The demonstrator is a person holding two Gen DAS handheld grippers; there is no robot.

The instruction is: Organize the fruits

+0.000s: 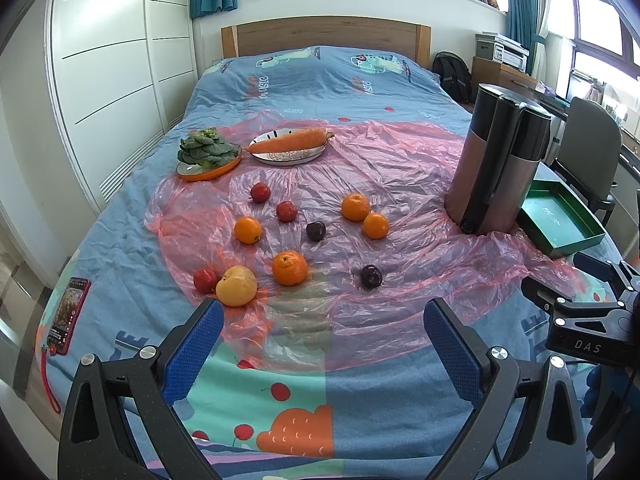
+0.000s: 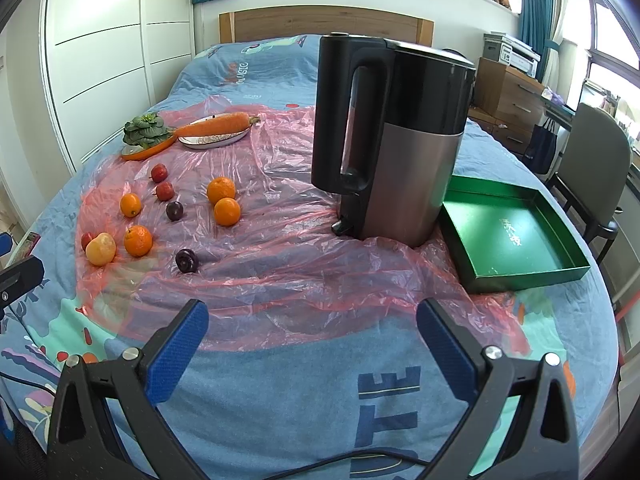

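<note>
Fruit is loose on the pink plastic sheet [image 1: 360, 184] spread over the bed [image 1: 304, 76]. In the left view: four oranges, nearest one [image 1: 289, 267] dead centre; a yellow apple [image 1: 236, 285] at 8 o'clock from it, touching a small red fruit [image 1: 205, 280]; two more red ones [image 1: 260, 192] up at 11; two dark plums, one [image 1: 371, 276] at 3 o'clock from the orange.

Left tongs [image 1: 324, 344] gaping wide, nothing held. Right tongs [image 2: 312, 340] likewise wide and empty. Both hang short of the fruit, over the near edge of the sheet.

The green tray [image 2: 516, 236] is my guess for where the fruit goes; it sits at 3 o'clock of the kettle [image 2: 396, 136], empty, just beside it.

Risks as I see them:
- Sheet is slick and wrinkled on a soft mattress. Any nudge from a finger and round fruit rolls, likely toward the bed edge at 7–8 o'clock, where a phone [image 1: 66, 314] lies.
- Apple and red fruit touch: closing on one probably shoves the other.
- Pads could pinch a fold of plastic along with a fruit and drag the whole sheet, shifting everything, including the carrot plate [image 1: 288, 156] and greens dish [image 1: 208, 170].
- Kettle stands tall on soft bedding between fruit and tray. Carrying across low could clip it and tip it.
- Plums are small and dark; easy to over-squeeze or miss.
</note>
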